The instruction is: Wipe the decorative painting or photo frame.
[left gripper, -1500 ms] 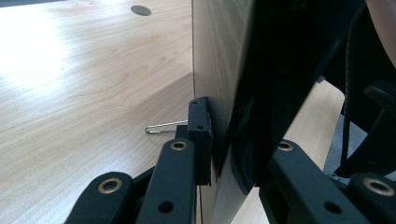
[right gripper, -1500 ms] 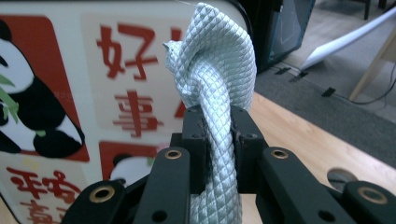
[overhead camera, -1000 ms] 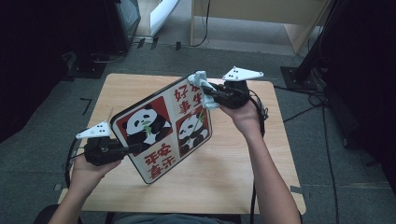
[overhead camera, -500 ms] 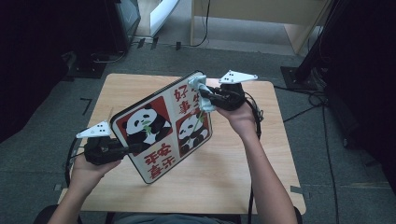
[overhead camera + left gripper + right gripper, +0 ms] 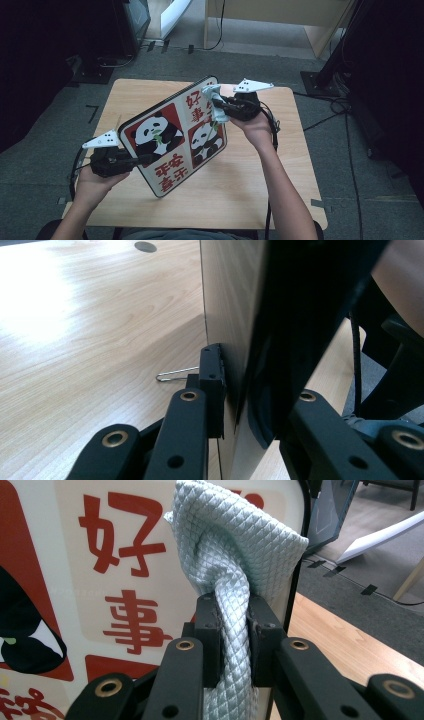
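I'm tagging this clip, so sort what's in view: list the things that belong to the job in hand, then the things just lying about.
In the job:
- panda board, held on edge over the table by the left tongs
- pale blue cloth, pinched in the right tongs against the board's face

Lying about:
- wooden table
- wire clip lying on the table
- cables on the floor
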Demonstrator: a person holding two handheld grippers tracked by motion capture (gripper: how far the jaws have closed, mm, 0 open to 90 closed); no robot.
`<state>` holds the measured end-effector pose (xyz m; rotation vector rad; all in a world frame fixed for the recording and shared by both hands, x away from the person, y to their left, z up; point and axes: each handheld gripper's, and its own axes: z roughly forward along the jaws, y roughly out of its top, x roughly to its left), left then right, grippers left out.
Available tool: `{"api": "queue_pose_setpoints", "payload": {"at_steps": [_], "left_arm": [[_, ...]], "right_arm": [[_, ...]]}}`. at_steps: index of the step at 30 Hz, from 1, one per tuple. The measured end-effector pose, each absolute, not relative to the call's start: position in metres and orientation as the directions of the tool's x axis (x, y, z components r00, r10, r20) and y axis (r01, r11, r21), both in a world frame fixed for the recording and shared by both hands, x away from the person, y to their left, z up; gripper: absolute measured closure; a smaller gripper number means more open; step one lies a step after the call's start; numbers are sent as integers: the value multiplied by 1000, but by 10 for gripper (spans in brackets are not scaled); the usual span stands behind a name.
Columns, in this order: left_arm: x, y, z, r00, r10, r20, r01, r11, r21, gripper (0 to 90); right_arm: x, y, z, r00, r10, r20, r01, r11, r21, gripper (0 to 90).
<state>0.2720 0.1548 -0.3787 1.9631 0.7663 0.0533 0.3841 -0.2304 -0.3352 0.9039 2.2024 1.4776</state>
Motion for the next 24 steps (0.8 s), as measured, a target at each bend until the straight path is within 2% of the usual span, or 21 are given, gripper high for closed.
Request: {"api": "queue_pose_setpoints", "payload": {"at_steps": [24], "left_arm": [[272, 155, -379, 805, 524, -280, 489, -316, 813, 779]], "right_arm": [[380, -232, -355, -737, 670, 90, 354, 270, 895, 788]]}}
